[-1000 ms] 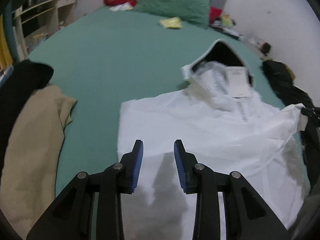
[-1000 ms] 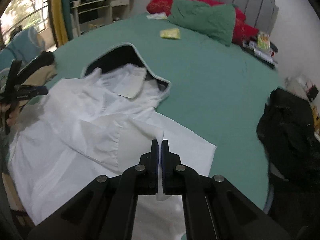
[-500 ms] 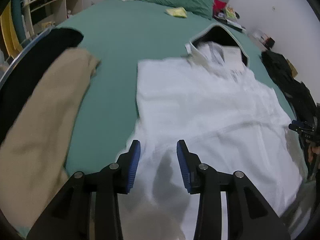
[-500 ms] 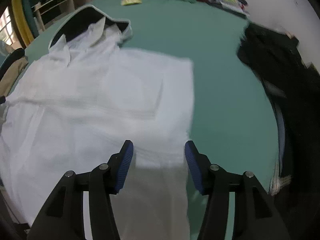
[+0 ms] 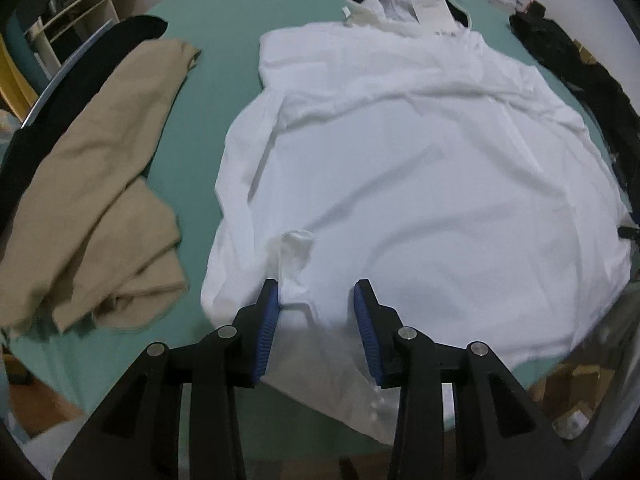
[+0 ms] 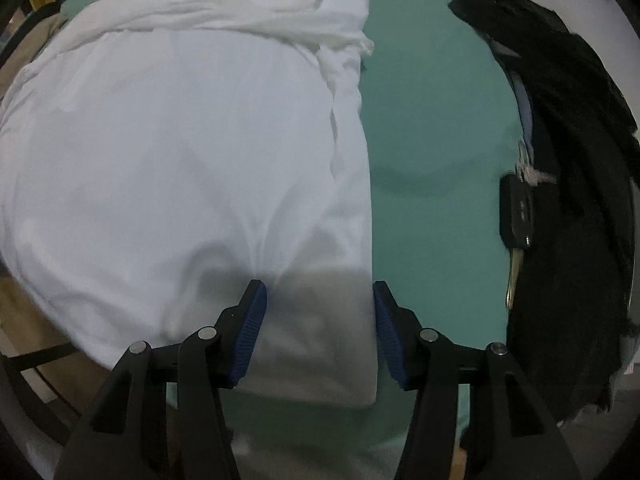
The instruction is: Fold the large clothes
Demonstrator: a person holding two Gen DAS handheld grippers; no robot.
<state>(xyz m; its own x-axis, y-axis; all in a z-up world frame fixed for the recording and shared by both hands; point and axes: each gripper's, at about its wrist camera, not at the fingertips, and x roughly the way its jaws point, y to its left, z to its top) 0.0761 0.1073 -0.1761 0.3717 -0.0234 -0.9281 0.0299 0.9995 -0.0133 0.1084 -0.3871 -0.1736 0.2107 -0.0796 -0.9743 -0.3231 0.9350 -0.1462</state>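
Both my tongs, left tongs (image 5: 316, 300) and right tongs (image 6: 318, 304), gape wide over white shirt (image 5: 420, 168); soft, limp cloth, best pinched at near hem corners.

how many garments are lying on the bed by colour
white: 1, the white garment spread flat
tan: 1, the tan garment bunched up to its left
black: 2, the black garment on its right and another black garment beyond the tan one
total: 4
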